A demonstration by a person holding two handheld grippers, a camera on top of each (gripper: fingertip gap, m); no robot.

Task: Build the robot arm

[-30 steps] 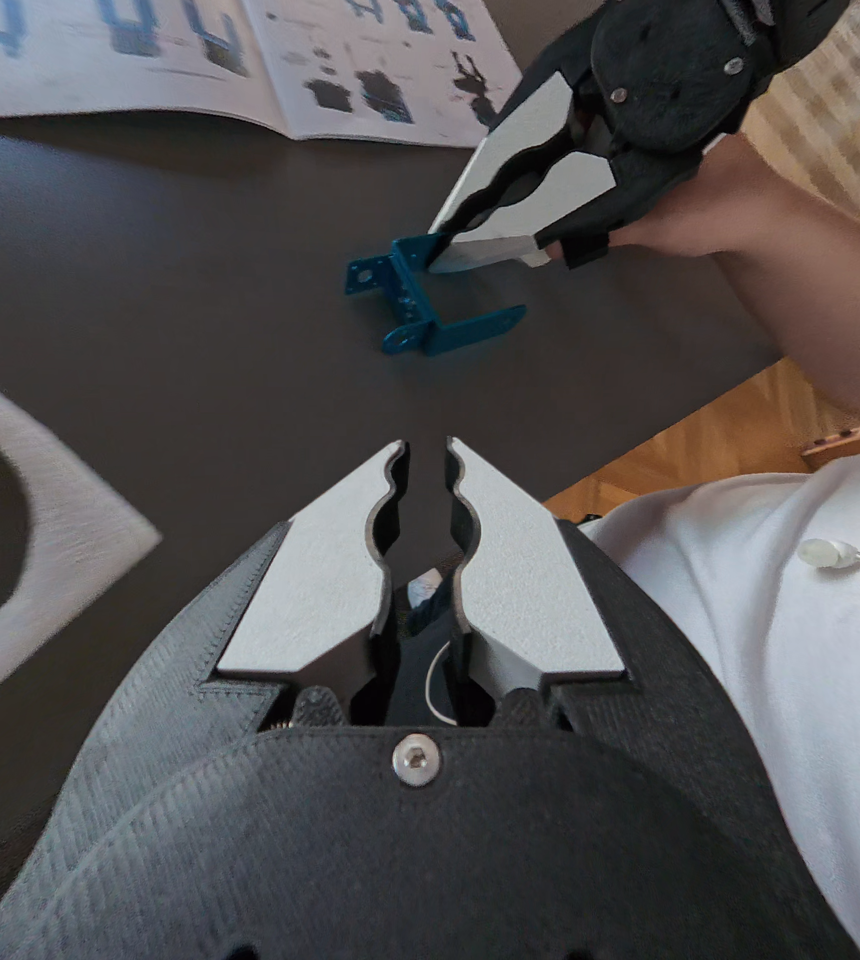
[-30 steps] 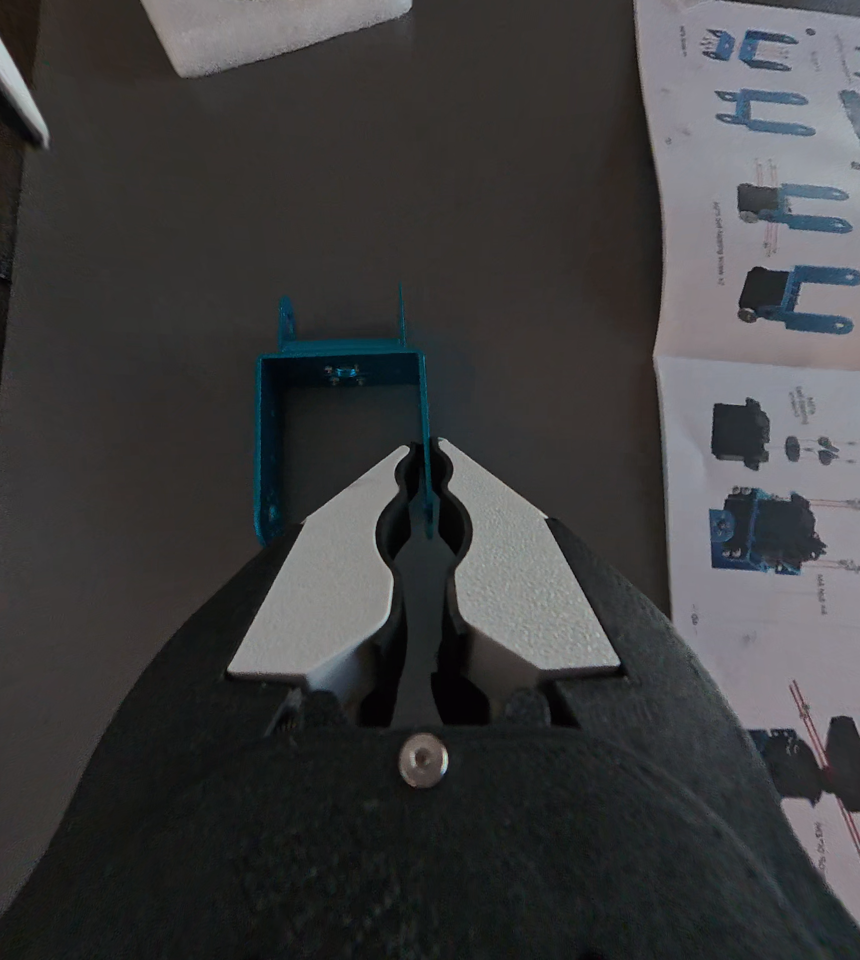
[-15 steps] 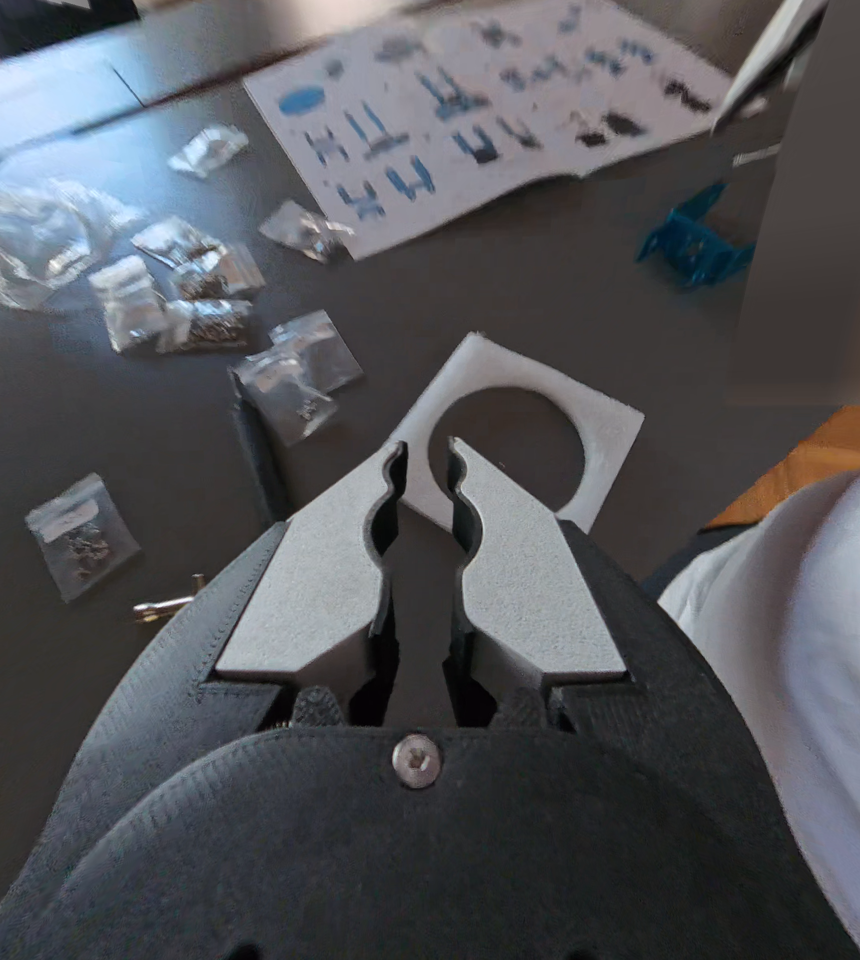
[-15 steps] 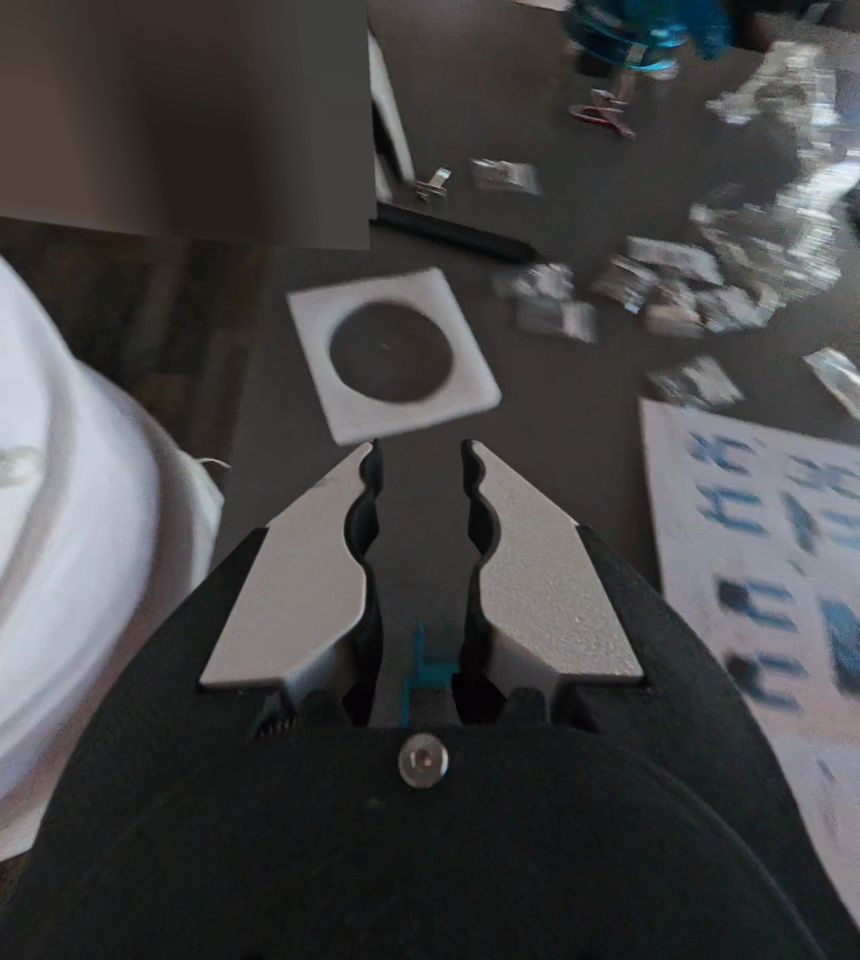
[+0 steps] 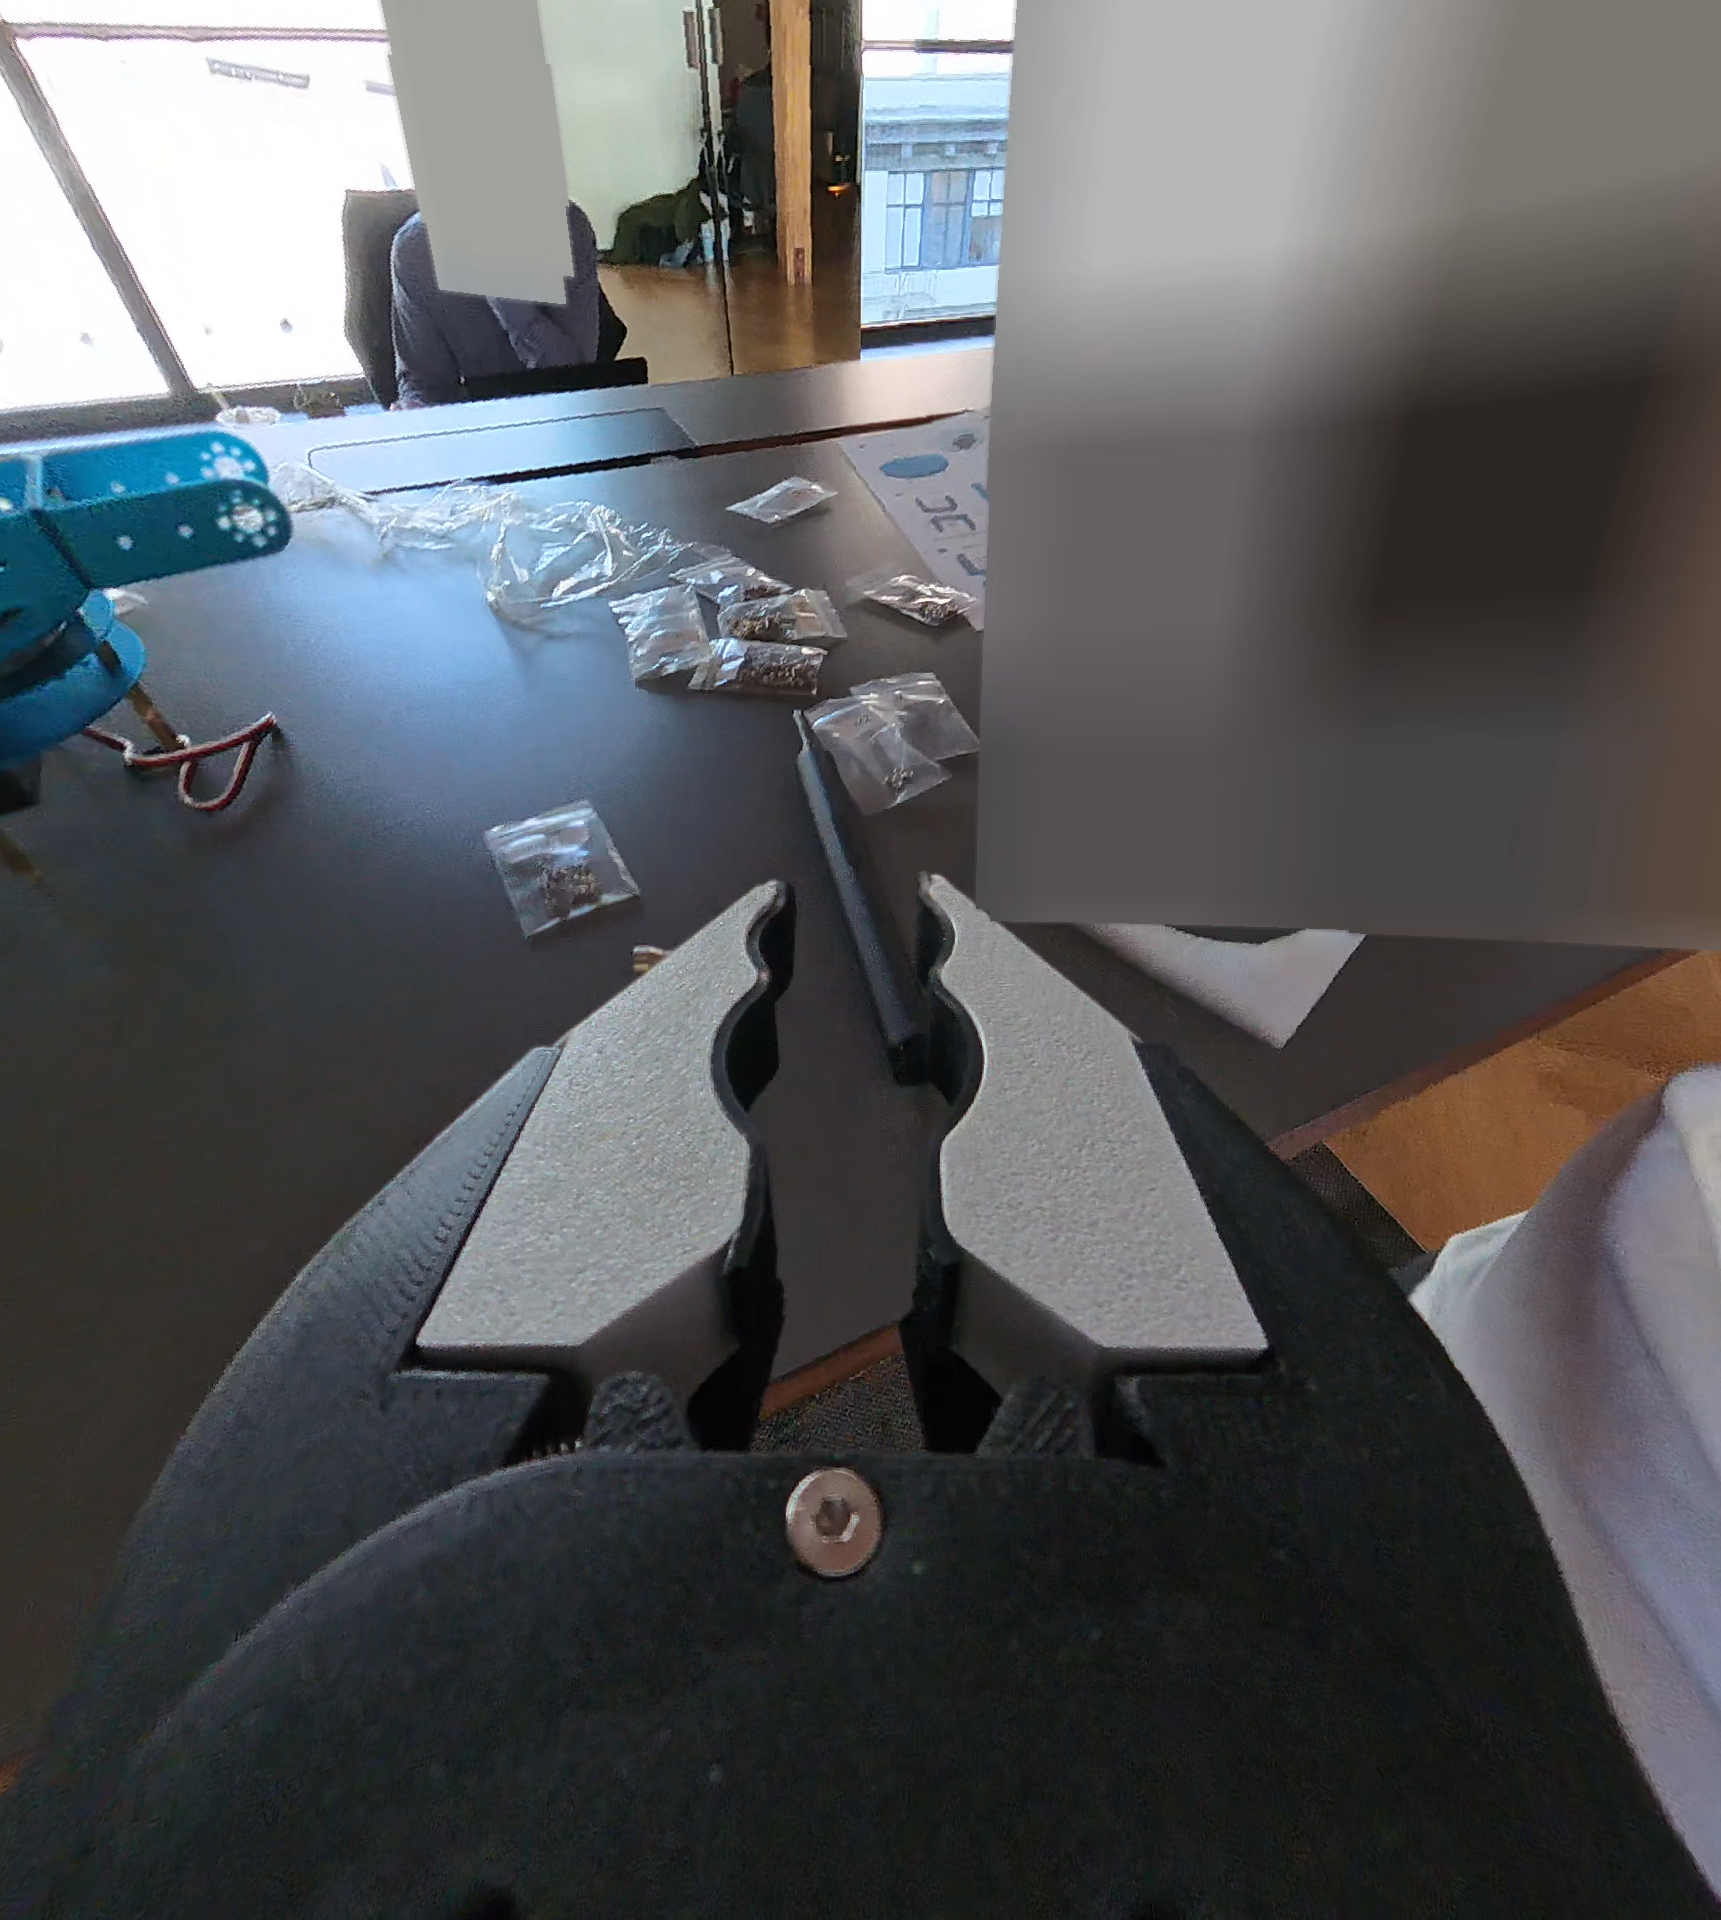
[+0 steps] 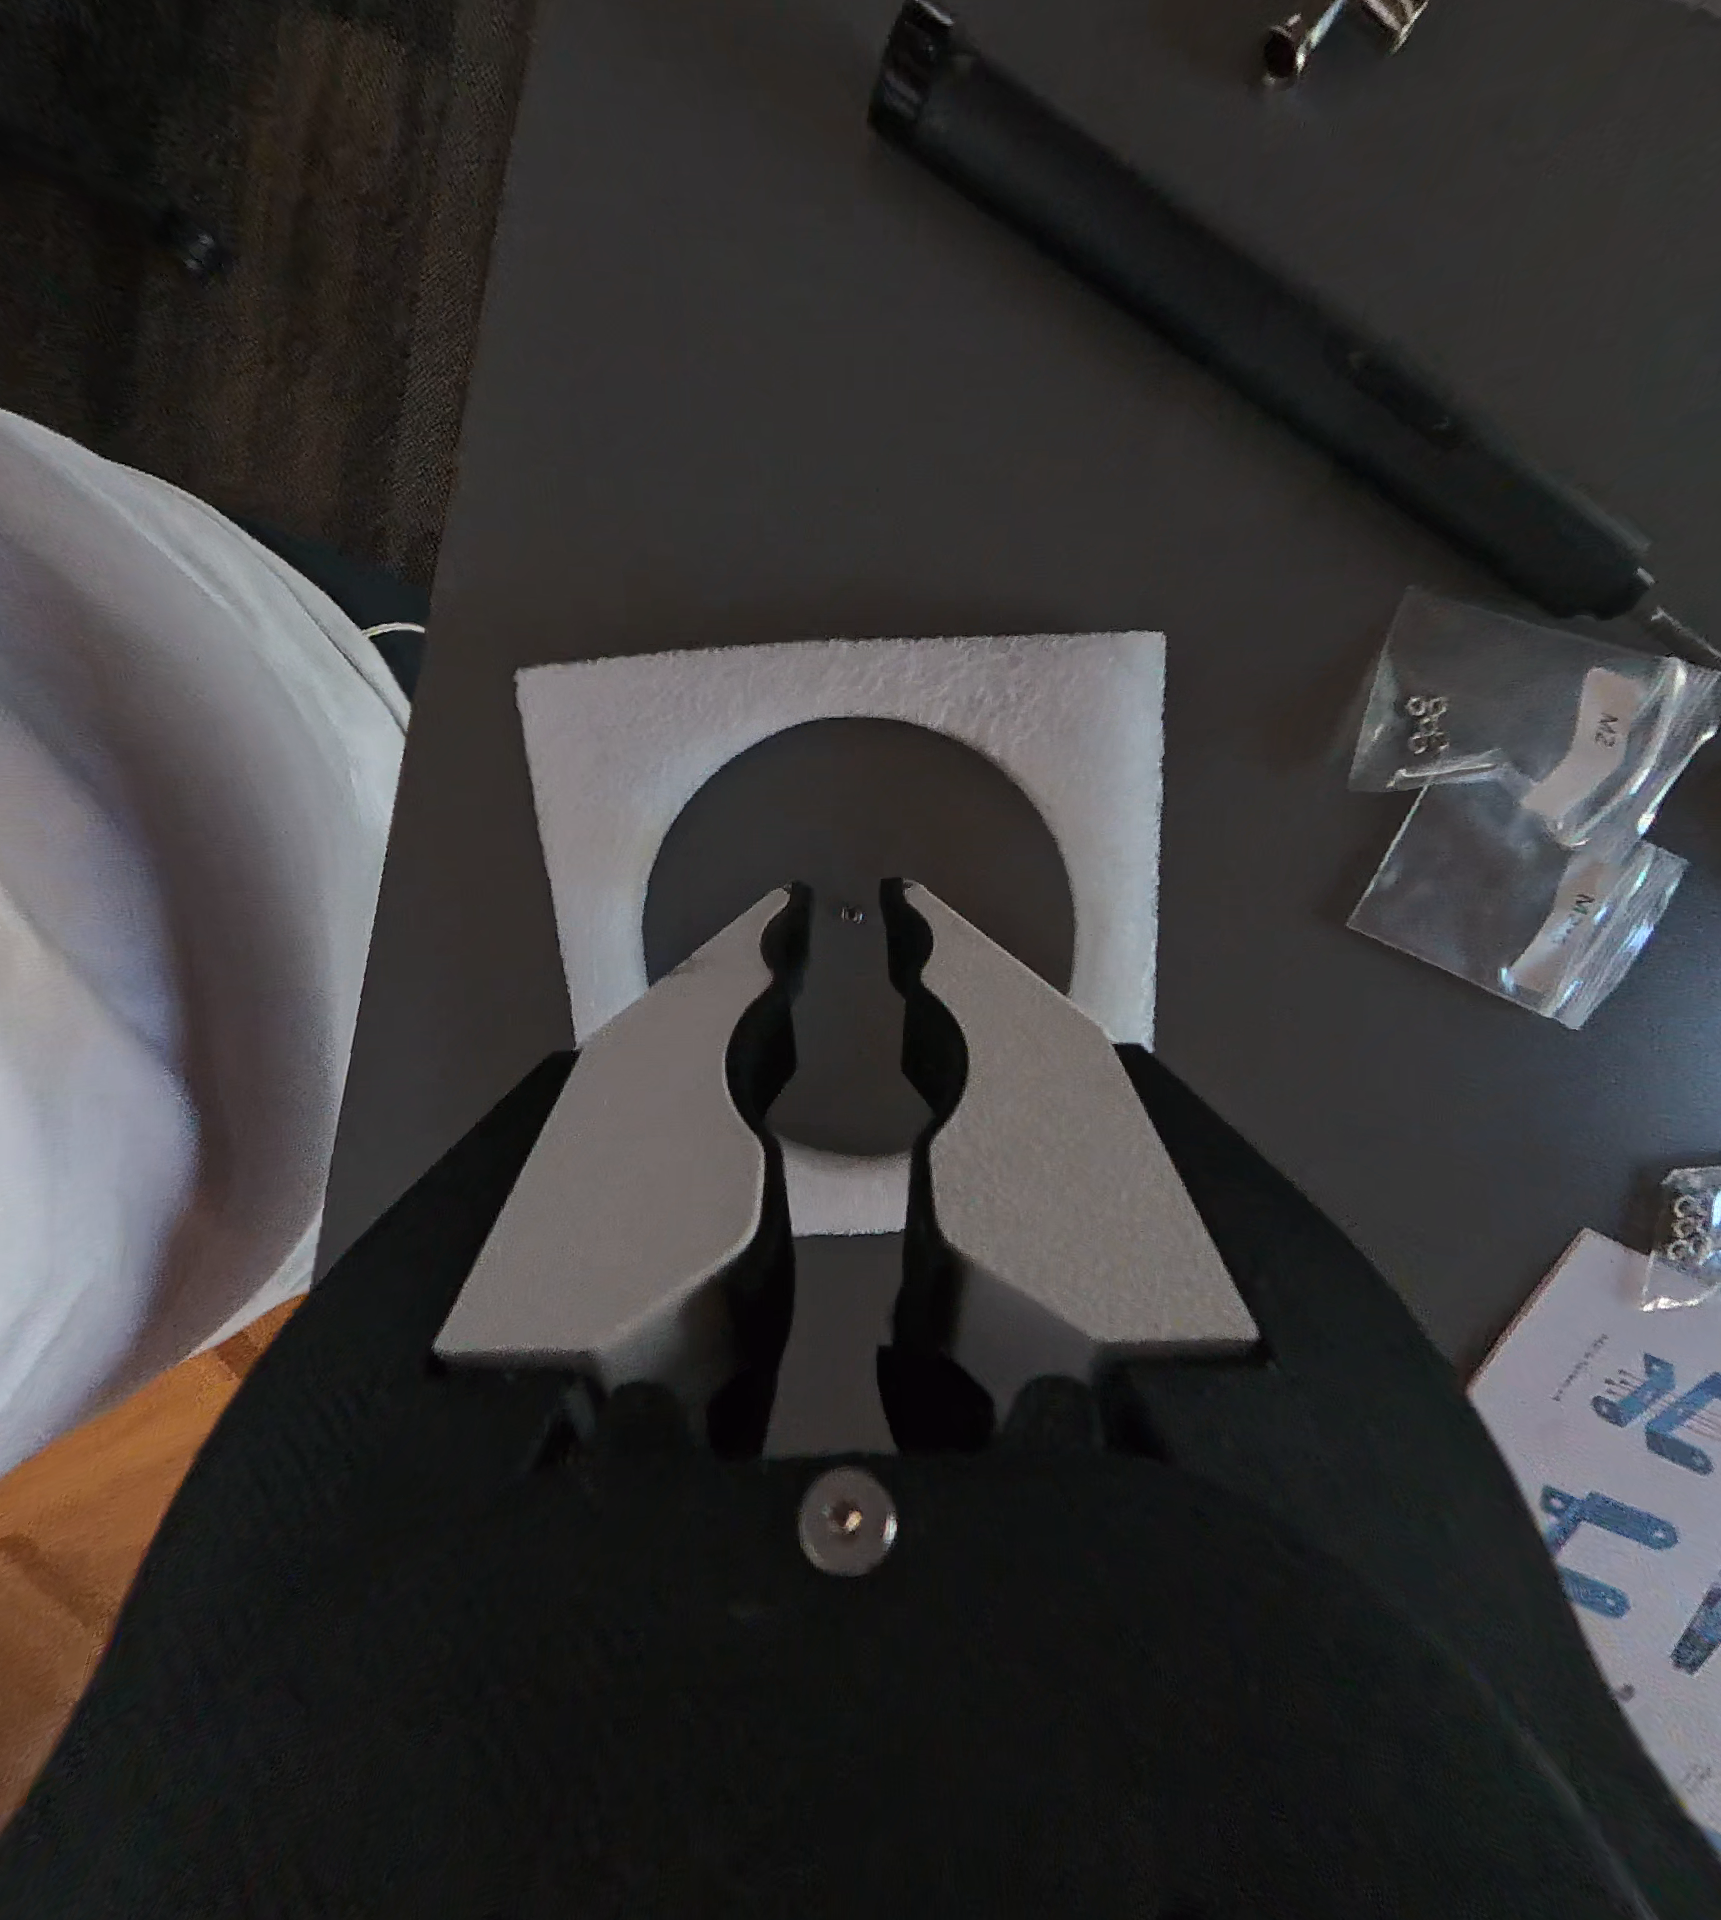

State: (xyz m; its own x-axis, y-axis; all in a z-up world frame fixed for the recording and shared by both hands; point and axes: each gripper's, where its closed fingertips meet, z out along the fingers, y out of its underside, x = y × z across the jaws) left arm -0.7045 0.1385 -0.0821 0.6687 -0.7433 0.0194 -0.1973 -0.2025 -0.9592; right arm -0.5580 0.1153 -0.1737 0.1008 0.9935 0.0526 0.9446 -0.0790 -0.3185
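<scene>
My right gripper [image 6: 843, 894] is open and empty. It hovers over a white foam square [image 6: 835, 707] with a round hole cut in it, lying near the table's edge. A tiny dark metal part [image 6: 848, 914] lies on the table inside the hole, just ahead of the fingertips. My left gripper [image 5: 854, 896] is open and empty above the dark table [image 5: 316, 987]. A black pen-shaped screwdriver [image 5: 835, 831] lies on the table between and beyond its fingertips. The same screwdriver shows in the right wrist view [image 6: 1251, 312], beyond the foam.
Several small clear bags of hardware [image 5: 752, 634] [image 6: 1521, 727] lie scattered beyond the screwdriver. A blue metal assembly with wires [image 5: 56, 561] stands at far left. A printed instruction sheet [image 6: 1666, 1507] lies to the right. A person's white shirt [image 6: 56, 831] is at the table's edge. The left gripper's tips are roughly 20 centimetres from the right gripper's.
My right gripper let go of the blue bracket, opened, and moved over the foam square. My left gripper swung away from the bracket and now points over the screwdriver.
</scene>
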